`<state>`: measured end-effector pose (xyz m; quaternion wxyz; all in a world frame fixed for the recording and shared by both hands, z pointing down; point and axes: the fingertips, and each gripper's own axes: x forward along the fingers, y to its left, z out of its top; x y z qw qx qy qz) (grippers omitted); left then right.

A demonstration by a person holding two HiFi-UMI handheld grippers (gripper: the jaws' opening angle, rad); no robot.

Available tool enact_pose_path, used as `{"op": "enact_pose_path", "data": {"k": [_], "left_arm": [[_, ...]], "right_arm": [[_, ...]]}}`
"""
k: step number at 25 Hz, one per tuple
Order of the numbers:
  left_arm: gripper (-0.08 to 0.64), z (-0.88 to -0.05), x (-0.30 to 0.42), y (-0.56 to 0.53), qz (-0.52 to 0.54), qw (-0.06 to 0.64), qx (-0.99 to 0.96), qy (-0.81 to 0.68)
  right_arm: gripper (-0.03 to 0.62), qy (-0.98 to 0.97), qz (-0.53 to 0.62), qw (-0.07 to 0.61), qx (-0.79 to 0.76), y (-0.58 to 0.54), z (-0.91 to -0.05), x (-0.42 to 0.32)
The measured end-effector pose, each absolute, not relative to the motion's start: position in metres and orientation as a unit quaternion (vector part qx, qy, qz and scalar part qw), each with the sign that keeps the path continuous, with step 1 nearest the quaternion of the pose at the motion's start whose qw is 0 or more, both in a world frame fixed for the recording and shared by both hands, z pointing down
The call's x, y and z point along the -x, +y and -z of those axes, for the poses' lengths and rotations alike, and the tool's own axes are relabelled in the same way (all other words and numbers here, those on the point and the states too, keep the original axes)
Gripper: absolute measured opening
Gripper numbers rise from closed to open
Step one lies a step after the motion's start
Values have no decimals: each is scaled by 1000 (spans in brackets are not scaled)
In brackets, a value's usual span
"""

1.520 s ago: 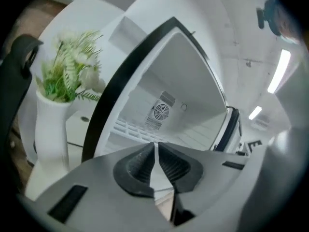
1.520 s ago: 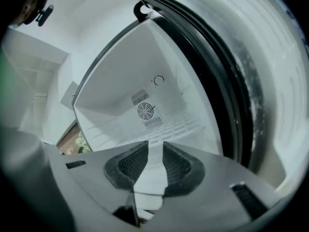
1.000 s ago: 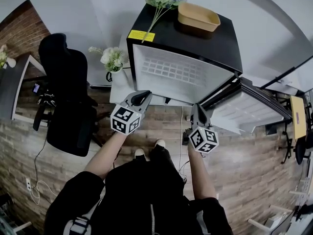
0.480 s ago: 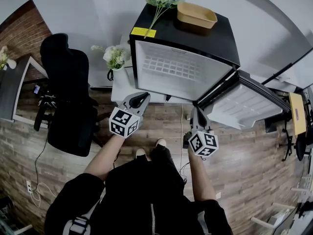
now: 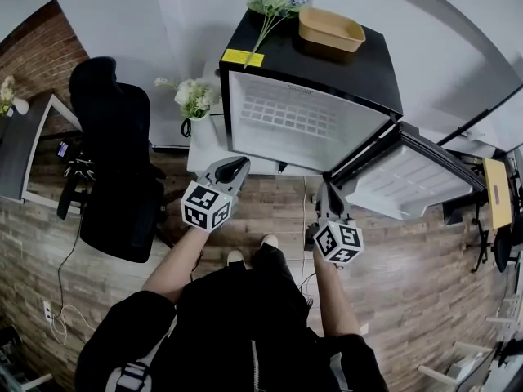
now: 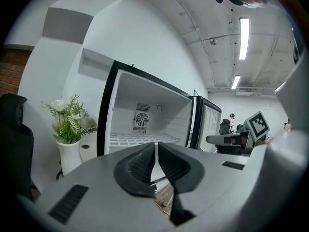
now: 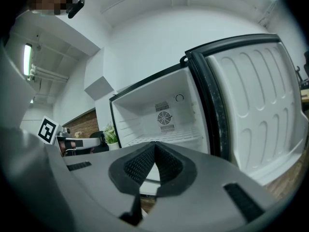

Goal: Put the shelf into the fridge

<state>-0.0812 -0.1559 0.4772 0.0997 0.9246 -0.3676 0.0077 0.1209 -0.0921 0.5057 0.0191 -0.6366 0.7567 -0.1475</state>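
Right tool: jaws together, tips touching, nothing between them. Beyond it, fridge stands open, door swung out to the right. White wire shelf lies level inside, below round fan on the back wall.

The wood floor carries the fridge and a black chair.
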Motion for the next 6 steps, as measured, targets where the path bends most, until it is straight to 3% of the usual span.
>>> {"op": "enact_pose_path", "data": {"k": [6], "left_arm": [[40,-480,83,-162,-9,104,-923,-371]], "right_arm": [[9,760,146,17,633,-101,-506,-117]]}}
